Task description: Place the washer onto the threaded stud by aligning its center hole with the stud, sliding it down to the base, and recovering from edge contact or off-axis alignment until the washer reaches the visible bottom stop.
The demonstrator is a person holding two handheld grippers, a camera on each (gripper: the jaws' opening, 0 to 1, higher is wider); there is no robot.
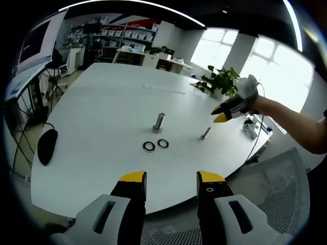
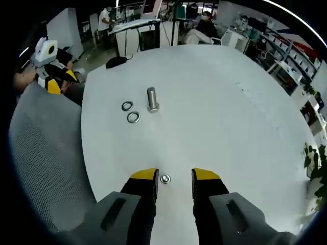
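No text, label, brand or number can be read in either view.

Two washers lie just beside the upright stud, seemingly untouching.

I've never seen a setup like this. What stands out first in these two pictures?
A big white round table carries a few small metal parts: an upright silver threaded stud with two flat metal washers lying beside it, apart from it. A second, smaller bolt sits just ahead of the open yellow-tipped right gripper, and the open left gripper hangs off the table's near edge.
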